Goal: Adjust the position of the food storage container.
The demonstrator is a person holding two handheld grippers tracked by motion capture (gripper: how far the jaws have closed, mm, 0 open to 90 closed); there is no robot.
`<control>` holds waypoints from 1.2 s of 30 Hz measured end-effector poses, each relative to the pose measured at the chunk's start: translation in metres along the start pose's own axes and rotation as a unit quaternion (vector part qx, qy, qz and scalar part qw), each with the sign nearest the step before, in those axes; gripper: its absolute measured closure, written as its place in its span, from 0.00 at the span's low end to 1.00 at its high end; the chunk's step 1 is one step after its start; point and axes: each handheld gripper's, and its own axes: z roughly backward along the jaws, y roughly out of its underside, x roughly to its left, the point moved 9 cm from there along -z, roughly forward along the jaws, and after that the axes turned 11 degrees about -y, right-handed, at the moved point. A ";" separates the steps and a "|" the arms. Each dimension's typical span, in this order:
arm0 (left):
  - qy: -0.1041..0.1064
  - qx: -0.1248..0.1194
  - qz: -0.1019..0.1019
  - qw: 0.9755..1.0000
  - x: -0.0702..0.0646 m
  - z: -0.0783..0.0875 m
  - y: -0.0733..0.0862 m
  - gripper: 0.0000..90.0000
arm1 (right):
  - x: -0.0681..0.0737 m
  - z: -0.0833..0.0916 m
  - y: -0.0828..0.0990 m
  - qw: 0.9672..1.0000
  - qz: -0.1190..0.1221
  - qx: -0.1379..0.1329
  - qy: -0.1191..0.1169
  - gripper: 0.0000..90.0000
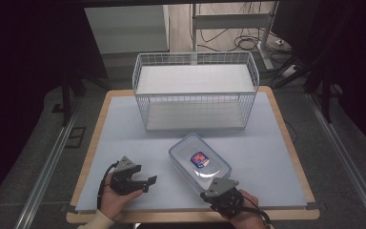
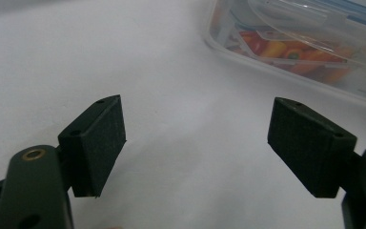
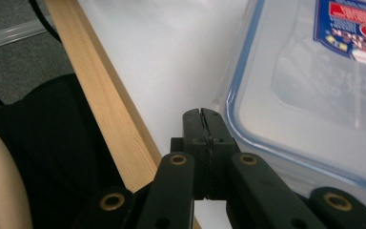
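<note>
High view overhead, gripper views close, sharing container (image 1: pixel 199 161)

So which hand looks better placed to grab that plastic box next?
Probably the left. The left gripper has its fingers wide apart, aimed toward the plastic box. The right gripper is right beside the box, but shut, so it must open first.

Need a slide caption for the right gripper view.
Right gripper, jaws shut, beside the corner of a clear lidded container on the white table.
</note>
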 end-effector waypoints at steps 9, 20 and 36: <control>0.000 0.000 0.000 1.000 0.000 0.000 0.000 0.22 | -0.013 0.008 0.008 1.000 -0.017 -0.004 0.020 1.00; 0.000 0.000 0.000 1.000 0.000 0.000 0.000 0.22 | -0.035 0.023 0.018 0.998 -0.047 -0.015 0.042 1.00; 0.000 0.002 -0.002 1.000 0.000 0.000 0.000 0.22 | -0.067 0.035 0.033 0.994 -0.088 -0.030 0.064 1.00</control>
